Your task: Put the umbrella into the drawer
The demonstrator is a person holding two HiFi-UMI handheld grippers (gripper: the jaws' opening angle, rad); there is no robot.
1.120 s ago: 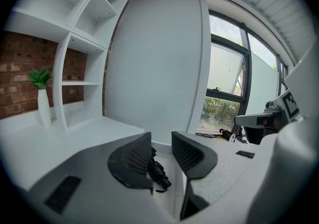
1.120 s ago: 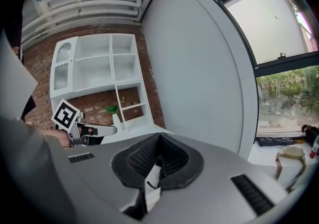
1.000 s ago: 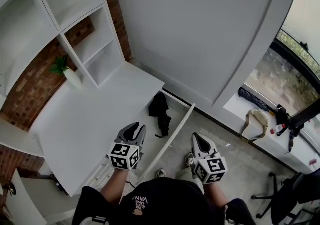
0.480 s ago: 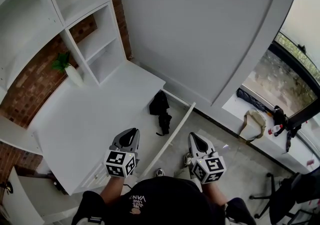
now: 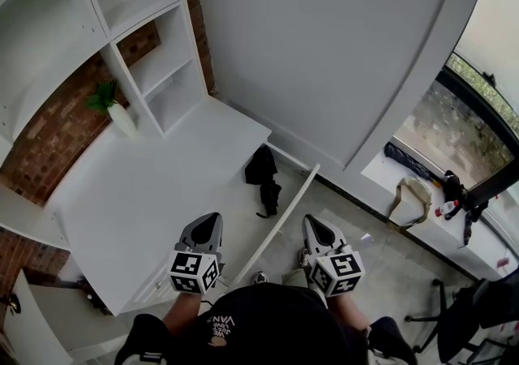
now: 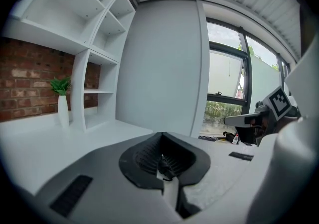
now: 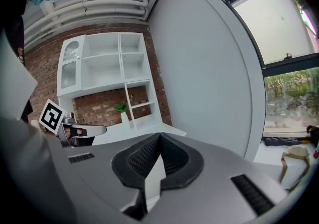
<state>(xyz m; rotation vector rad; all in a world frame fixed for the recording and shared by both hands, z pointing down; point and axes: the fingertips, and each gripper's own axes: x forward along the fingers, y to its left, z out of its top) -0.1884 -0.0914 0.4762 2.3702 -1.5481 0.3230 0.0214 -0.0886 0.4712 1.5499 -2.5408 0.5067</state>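
A black folded umbrella [image 5: 263, 177] lies inside the open white drawer [image 5: 280, 221] beside the desk, seen in the head view. My left gripper [image 5: 208, 224] hovers over the desk's near edge, short of the umbrella and apart from it. Its jaws are shut with nothing between them [image 6: 160, 134]. My right gripper [image 5: 313, 227] is held over the floor, right of the drawer's front panel. It is shut and empty too [image 7: 159, 136]. Neither gripper view shows the umbrella.
A white desk top [image 5: 146, 185] runs to the left under white shelves [image 5: 154, 71], with a plant in a white vase [image 5: 113, 112]. A window sill at right bears a tan bag [image 5: 409, 197] and a dark bundle [image 5: 413, 162]. An office chair [image 5: 470, 315] stands at lower right.
The left gripper's jaws have gone from open to shut. Both grippers have drawn back toward the person, away from the umbrella, which stays in the drawer.
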